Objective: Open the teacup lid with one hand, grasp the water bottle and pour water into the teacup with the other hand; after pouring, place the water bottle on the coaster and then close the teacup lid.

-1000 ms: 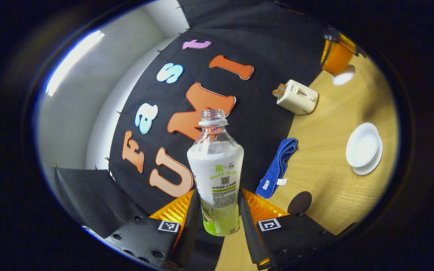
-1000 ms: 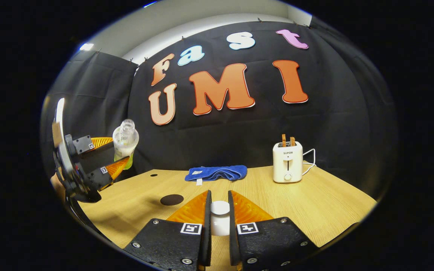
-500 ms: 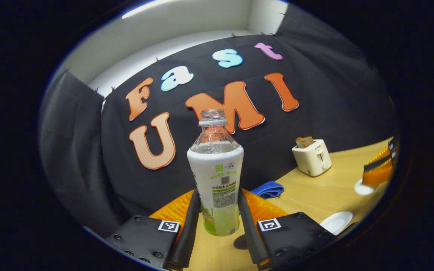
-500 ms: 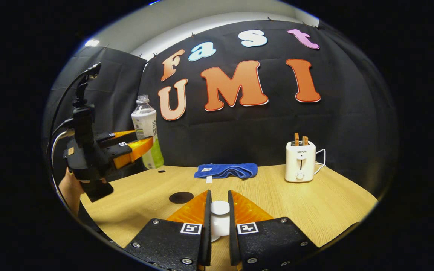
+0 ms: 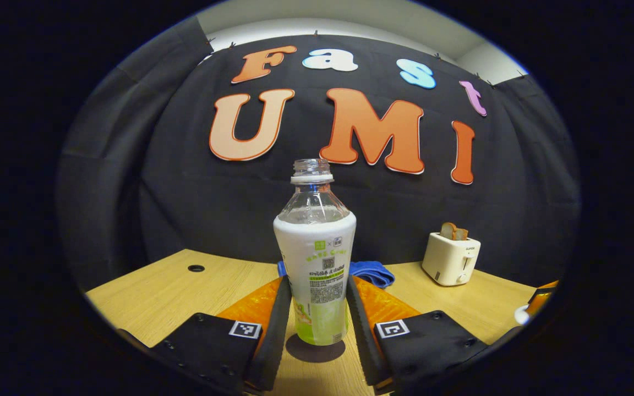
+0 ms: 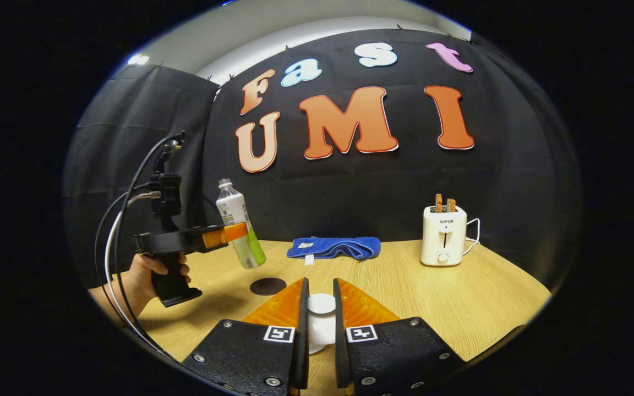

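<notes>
Both fingers of the left gripper [image 5: 317,319] clamping the uncapped water bottle [image 5: 317,258], hanging tilted just above the dark coaster [image 6: 267,286] on the table [image 6: 460,297]. Nearer, right gripper [image 6: 317,313] pinching the white lid [image 6: 321,303], seemingly lifted. Beyond, blue towel [image 6: 333,247] and toaster [image 6: 443,235] sitting apart.

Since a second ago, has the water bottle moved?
Yes. In the right gripper view the water bottle, held by the left tool, has come down and rightward toward the coaster and now hangs just above it.
</notes>
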`<state>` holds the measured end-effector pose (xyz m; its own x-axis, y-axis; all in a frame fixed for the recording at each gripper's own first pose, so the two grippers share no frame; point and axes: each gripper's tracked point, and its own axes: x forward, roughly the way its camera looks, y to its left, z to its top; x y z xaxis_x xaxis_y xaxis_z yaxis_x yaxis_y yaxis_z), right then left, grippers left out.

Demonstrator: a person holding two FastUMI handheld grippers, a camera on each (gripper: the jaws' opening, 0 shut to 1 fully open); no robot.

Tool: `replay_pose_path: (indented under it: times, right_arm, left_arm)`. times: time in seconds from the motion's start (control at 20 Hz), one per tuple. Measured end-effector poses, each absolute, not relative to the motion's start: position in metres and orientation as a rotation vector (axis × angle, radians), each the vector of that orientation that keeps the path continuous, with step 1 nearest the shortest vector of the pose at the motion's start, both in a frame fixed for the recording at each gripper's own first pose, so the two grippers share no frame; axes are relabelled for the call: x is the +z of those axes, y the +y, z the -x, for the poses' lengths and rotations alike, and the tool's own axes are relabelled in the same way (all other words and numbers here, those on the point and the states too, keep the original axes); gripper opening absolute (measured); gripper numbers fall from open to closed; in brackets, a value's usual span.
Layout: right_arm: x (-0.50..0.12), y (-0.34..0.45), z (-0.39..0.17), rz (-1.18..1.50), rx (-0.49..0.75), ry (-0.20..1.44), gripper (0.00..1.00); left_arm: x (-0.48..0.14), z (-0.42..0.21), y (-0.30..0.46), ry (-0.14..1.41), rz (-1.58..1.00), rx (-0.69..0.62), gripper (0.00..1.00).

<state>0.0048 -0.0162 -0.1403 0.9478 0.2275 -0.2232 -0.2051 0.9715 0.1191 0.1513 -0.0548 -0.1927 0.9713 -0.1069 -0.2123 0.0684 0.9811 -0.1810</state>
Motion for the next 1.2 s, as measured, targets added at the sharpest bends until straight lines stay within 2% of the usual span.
replay_pose_path:
  times: [0.15,0.25,0.3,0.6,0.8,1.2]
  right_arm:
    - [-0.140,-0.012,-0.005,-0.090,0.231,0.237,0.19]
    - [-0.143,-0.010,-0.005,-0.089,0.236,0.245,0.19]
    - [-0.146,-0.010,-0.005,-0.087,0.237,0.253,0.20]
    - [-0.154,-0.003,-0.004,-0.080,0.246,0.275,0.20]
    - [-0.154,0.000,-0.004,-0.080,0.254,0.274,0.20]
    - [-0.161,0.004,-0.004,-0.072,0.262,0.291,0.20]
  left_arm:
    - [-0.216,-0.164,-0.058,0.276,0.169,-0.093,0.59]
    - [-0.233,-0.166,-0.063,0.312,0.166,-0.099,0.61]
    - [-0.239,-0.165,-0.064,0.329,0.158,-0.103,0.59]
    - [-0.258,-0.169,-0.074,0.357,0.095,-0.116,0.61]
    - [-0.264,-0.170,-0.072,0.371,0.078,-0.110,0.59]
    - [-0.273,-0.171,-0.082,0.392,0.052,-0.132,0.69]
